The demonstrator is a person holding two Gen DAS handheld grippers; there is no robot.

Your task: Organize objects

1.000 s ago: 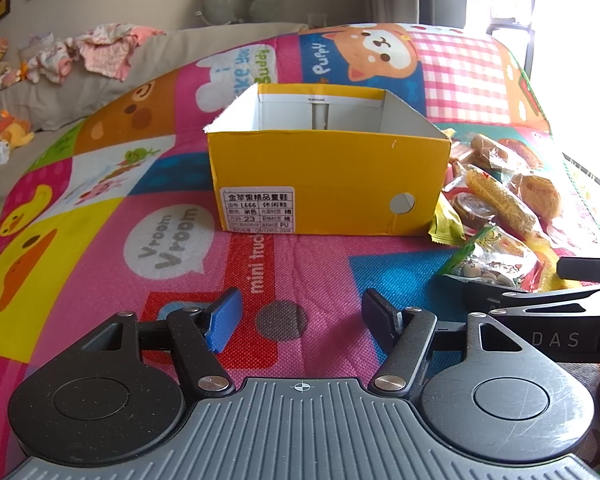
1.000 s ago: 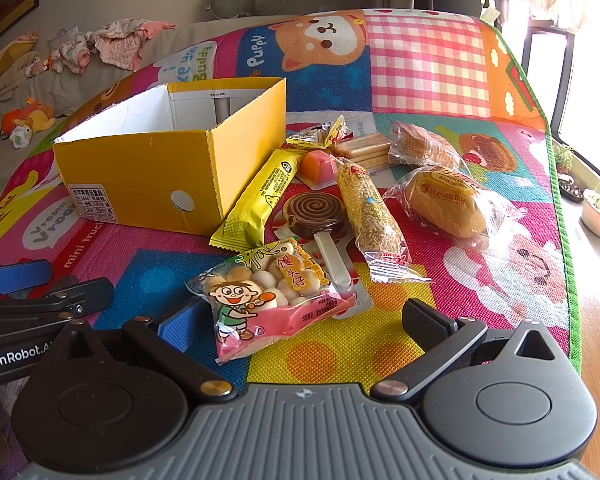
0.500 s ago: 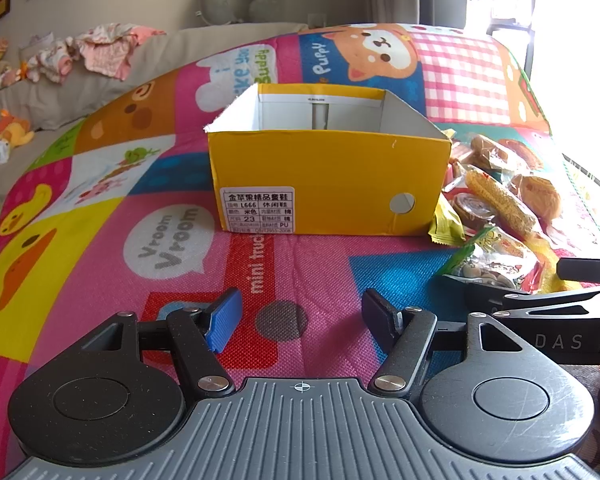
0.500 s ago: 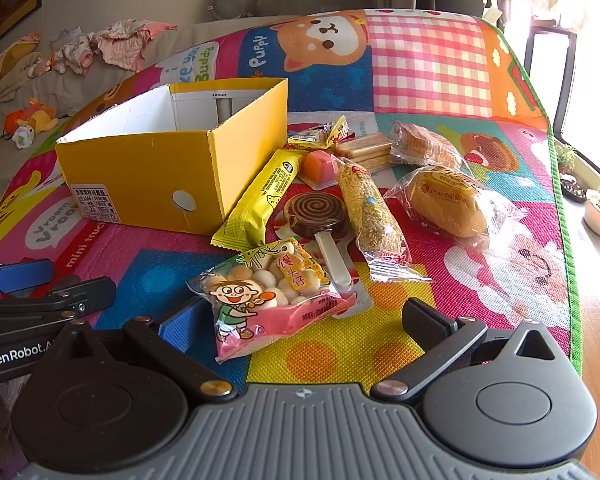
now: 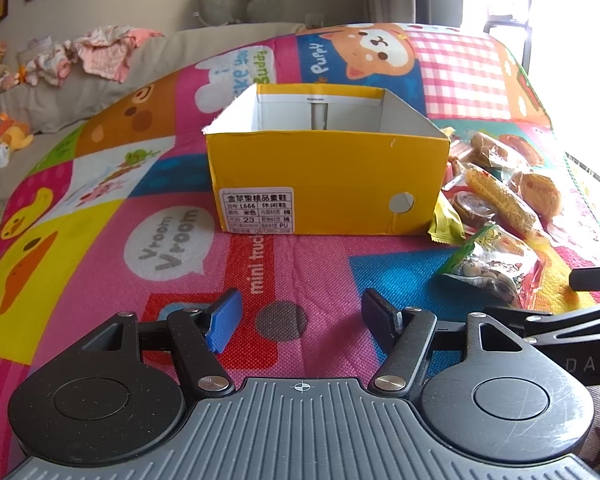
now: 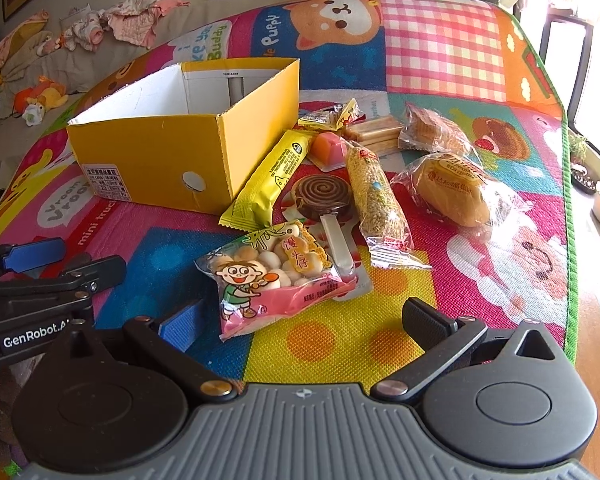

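Observation:
An open yellow cardboard box [image 5: 324, 178] stands on the colourful play mat; it also shows in the right wrist view [image 6: 160, 156]. Its inside looks empty as far as I can see. Snacks lie to its right: a pink bag of small buns [image 6: 272, 276], a chocolate swirl lollipop [image 6: 322, 196], a yellow wrapped bar [image 6: 270, 180], a grain stick [image 6: 374, 196] and a wrapped bun [image 6: 452, 190]. My left gripper [image 5: 300, 316] is open and empty, in front of the box. My right gripper [image 6: 300, 316] is open just before the bun bag, which lies between the fingers' line.
More snacks lie behind: an orange jelly cup [image 6: 330, 148], wafer sticks [image 6: 374, 130] and a wrapped cake [image 6: 436, 132]. The mat's green edge [image 6: 568, 184] runs along the right over a wooden table. A sofa with clothes [image 5: 100, 52] is behind.
The right gripper's view has shifted slightly, drawing a bit closer to the bun bag. The left gripper has stayed put. Both stay open.

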